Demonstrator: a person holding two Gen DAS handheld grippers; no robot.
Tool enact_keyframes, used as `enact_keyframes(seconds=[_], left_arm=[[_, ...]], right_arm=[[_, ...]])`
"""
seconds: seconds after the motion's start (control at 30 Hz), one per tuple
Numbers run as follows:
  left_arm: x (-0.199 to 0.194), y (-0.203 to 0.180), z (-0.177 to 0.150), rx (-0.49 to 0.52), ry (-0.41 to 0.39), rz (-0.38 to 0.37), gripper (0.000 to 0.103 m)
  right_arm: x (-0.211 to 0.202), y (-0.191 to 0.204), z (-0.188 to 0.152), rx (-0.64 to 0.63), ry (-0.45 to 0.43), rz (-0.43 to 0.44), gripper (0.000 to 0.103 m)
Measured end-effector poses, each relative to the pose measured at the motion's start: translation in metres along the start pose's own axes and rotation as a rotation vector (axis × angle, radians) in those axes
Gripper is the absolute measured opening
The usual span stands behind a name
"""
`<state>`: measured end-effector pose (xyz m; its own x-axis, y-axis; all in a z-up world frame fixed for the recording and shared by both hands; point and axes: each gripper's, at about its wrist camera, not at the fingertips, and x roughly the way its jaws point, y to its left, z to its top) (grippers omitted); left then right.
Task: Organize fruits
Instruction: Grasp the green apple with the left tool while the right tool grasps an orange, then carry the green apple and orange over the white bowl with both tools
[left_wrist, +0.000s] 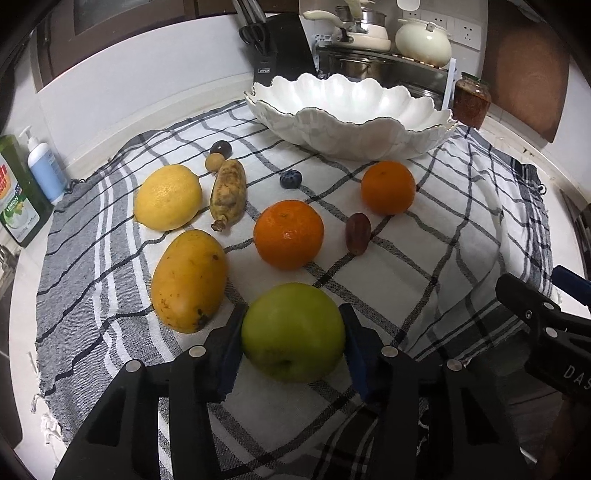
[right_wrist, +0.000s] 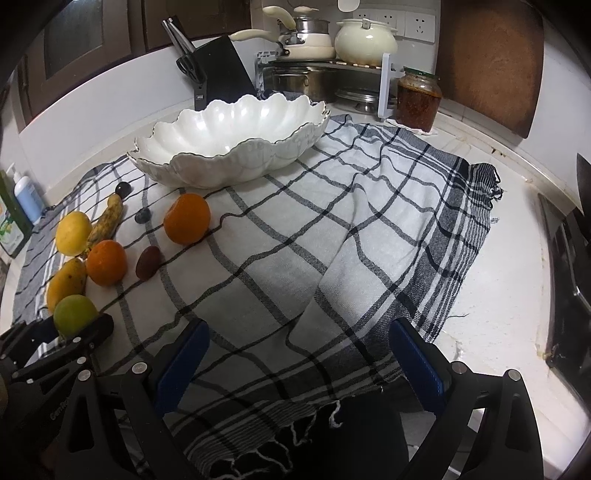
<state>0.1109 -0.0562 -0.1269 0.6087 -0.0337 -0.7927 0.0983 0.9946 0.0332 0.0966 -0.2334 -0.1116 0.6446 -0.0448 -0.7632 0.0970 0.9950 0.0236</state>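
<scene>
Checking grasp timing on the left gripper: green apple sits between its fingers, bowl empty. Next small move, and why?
Probably lift the round green apple straight up off the checked grey-and-white cloth. The left gripper has its blue pads against both sides of the apple, so the grip looks made. The scalloped white ceramic bowl behind the fruit is empty and unobstructed. The right gripper stands open over bare cloth.

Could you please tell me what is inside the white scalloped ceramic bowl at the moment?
The white scalloped ceramic bowl shows only bare glossy interior; no fruit. Its near wall hides the very bottom.
</scene>
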Motion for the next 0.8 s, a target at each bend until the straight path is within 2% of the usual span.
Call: enact_keyframes(seconds=[0.3, 0.5, 0.73, 0.8], left_arm=[[-0.035, 0.022, 0.003, -0.029, -0.055, -0.006, 0.048], [-0.055, 0.061, 0.003, -0.094, -0.091, 0.034, 0.048], [-0.056, 0.105, 0.004, -0.166, -0.097, 0.095, 0.048], [-0.055, 0.116, 0.004, -0.184, -0.098, 0.113, 0.048]], right_arm=[[-0.013, 0.018, 0.012, -0.028, -0.043, 0.04, 0.098], [-0.014, 0.06, 0.026, -0.099, -0.074, 0.108, 0.098], [-0.002, 0.114, 0.039, -0.191, -0.078, 0.179, 0.097], [0.002, 0.129, 0.042, -0.22, -0.079, 0.189, 0.091]])
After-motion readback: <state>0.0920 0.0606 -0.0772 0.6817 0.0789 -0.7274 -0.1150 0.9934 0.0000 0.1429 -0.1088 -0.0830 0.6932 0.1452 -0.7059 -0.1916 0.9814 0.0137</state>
